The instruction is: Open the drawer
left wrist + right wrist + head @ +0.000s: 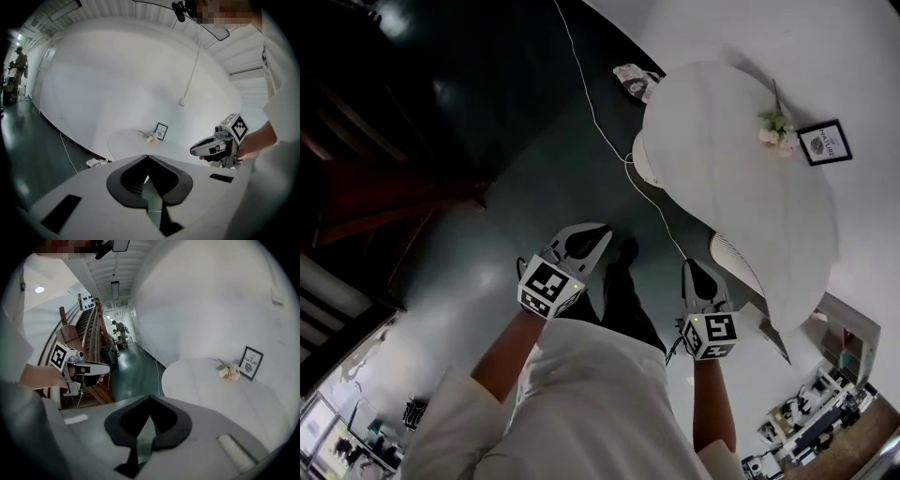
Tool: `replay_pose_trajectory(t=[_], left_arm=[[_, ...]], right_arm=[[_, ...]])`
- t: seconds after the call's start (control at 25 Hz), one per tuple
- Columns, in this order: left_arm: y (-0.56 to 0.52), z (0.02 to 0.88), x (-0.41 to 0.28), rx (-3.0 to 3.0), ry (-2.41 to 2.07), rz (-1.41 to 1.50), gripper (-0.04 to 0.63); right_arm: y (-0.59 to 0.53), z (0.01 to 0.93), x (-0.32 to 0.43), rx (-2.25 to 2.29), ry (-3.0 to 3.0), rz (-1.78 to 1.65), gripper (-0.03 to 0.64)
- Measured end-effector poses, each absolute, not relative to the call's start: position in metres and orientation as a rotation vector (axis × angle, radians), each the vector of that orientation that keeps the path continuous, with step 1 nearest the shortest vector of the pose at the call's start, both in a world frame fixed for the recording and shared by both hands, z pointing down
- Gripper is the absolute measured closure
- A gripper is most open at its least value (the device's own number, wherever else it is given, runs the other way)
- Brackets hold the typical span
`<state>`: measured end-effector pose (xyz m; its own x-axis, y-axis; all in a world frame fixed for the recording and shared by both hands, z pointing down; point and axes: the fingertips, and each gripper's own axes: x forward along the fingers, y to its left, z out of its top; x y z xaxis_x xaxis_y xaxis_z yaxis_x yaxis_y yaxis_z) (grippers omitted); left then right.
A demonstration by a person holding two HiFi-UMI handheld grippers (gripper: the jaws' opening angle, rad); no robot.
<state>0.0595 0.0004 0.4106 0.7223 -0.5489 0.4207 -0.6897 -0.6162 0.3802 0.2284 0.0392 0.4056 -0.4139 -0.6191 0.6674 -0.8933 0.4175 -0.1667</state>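
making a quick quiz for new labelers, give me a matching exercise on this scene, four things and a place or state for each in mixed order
Things:
1 framed picture
2 flowers
3 white cable
4 left gripper

Places or states:
A shut, nothing between its jaws
B runs across the dark floor
C stands at the back of the white table
D lies on the white table beside the frame

Pairs: 1-C, 2-D, 3-B, 4-A

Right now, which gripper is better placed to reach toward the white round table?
Right, probably. In the head view the right gripper sits close to the edge of the white round table, while the left gripper hangs over the dark floor, farther from it. Both are shut and empty.
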Motion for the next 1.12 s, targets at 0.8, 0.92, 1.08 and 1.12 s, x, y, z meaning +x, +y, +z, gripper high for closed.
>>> replay_pose_trajectory(t=[0.8,0.92,1.08,1.12], left_arm=[[-0.014,0.541,0.091,2.265,-1.088,0.310,0.588],[-0.022,0.561,0.102,2.256,-1.094,0.291,0.588],[-0.031,0.584,0.115,2.240,-1.094,0.264,0.588],[-0.033,0.590,0.117,2.238,-1.093,0.258,0.588]], right_arm=[[0.013,0.518,0.234,1.089,-2.173,0.768,0.606],[0.007,0.536,0.233,1.071,-2.173,0.773,0.606],[-0.002,0.560,0.231,1.064,-2.172,0.789,0.606],[-0.004,0.565,0.230,1.065,-2.172,0.794,0.606]])
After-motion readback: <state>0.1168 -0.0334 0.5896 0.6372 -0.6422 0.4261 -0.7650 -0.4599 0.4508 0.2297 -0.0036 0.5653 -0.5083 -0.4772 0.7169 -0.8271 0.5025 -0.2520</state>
